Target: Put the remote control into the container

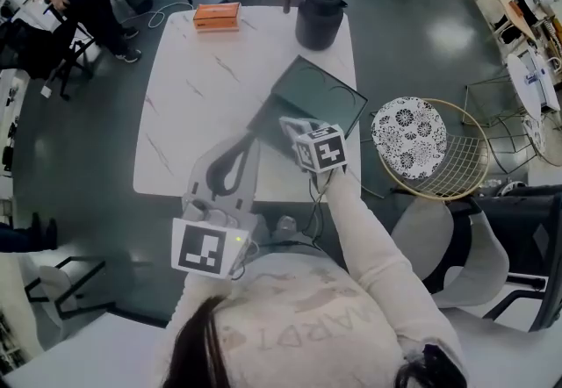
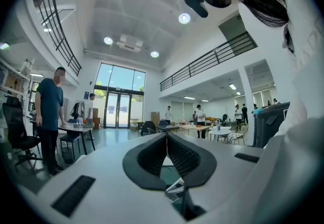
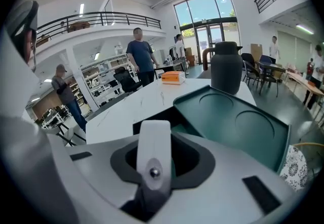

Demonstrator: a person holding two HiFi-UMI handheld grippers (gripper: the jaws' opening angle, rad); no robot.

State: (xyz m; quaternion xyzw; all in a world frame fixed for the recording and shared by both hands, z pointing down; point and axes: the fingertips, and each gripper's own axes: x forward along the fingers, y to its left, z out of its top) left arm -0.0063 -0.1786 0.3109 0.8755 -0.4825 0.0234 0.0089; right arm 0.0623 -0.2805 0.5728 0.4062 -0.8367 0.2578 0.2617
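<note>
Nearest to the camera, the left hand-held gripper (image 1: 247, 146) sits over the near edge of the white desk (image 1: 193, 105). In its own view it's tilted up toward the ceiling. Its jaws are pressed together at the tips with nothing between them.

Just to the right and a bit further out is the right hand-held gripper (image 1: 288, 126). It's clamped on the remote control (image 3: 154, 142), a slim white thing with a small metal dot on its near end. The remote sticks up between the dark pads and points away toward the container (image 1: 320, 97).

The container is dark green and sits on the right half of the desk. It has a flat panel with two round recesses, and a darker open section on its near left side. The remote's tip is right at that open section, just beyond the jaws. I can't tell if it's touching the container.

Behind the container, at the far right of the desk, stands a dark jug (image 1: 318, 16) with a handle. An orange box (image 1: 216, 16) lies to its left along the far edge. To the right of the desk, on the floor, there's a wire chair (image 1: 457, 158) with a black-and-white patterned cushion (image 1: 407, 136).
</note>
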